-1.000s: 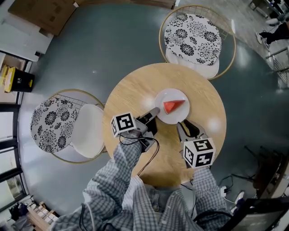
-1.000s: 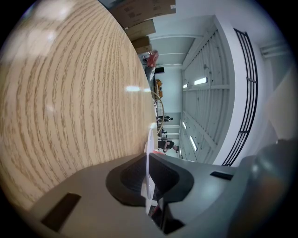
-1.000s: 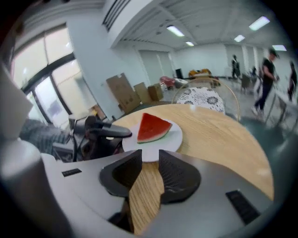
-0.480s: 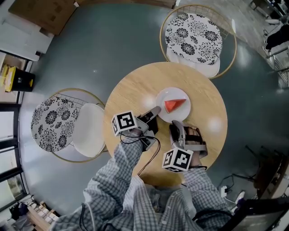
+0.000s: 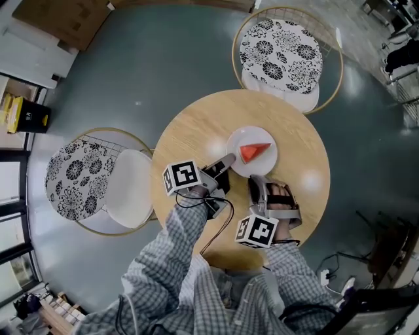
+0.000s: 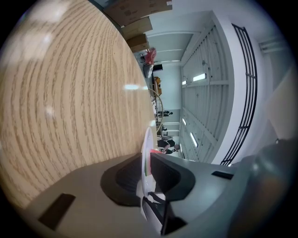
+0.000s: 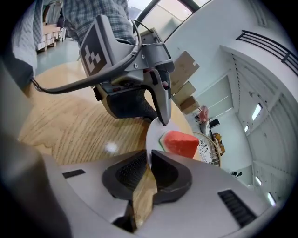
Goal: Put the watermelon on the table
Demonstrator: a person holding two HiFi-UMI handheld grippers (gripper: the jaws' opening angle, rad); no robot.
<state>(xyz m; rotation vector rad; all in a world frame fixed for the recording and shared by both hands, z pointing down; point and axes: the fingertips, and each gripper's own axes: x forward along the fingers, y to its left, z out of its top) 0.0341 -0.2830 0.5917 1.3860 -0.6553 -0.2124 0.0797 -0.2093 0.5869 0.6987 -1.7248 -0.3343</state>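
Observation:
A red watermelon wedge (image 5: 254,152) (image 7: 180,143) lies on a small white plate (image 5: 237,145) (image 7: 153,132) in the middle of the round wooden table (image 5: 196,131). My left gripper (image 5: 229,159) (image 6: 145,160) reaches in from the lower left. The plate's rim (image 6: 147,144) stands edge-on between its pads, and its jaws are opening. My right gripper (image 5: 256,180) (image 7: 149,160) is rolled onto its side with its marker cube toward me. Its jaws are nearly together and its tips sit at the plate's near rim. I cannot tell whether they touch it.
Two wire chairs with flower-print cushions stand at the table, one at the far side (image 5: 280,55) and one at the left (image 5: 91,180). A black cable (image 5: 219,222) hangs from the left gripper over the table's near part. Cardboard boxes (image 5: 65,19) lie on the floor at the top left.
The right gripper has rolled, so its marker cube swung from the top to the near left, and it shifted a little left. The left gripper and the plate have stayed put.

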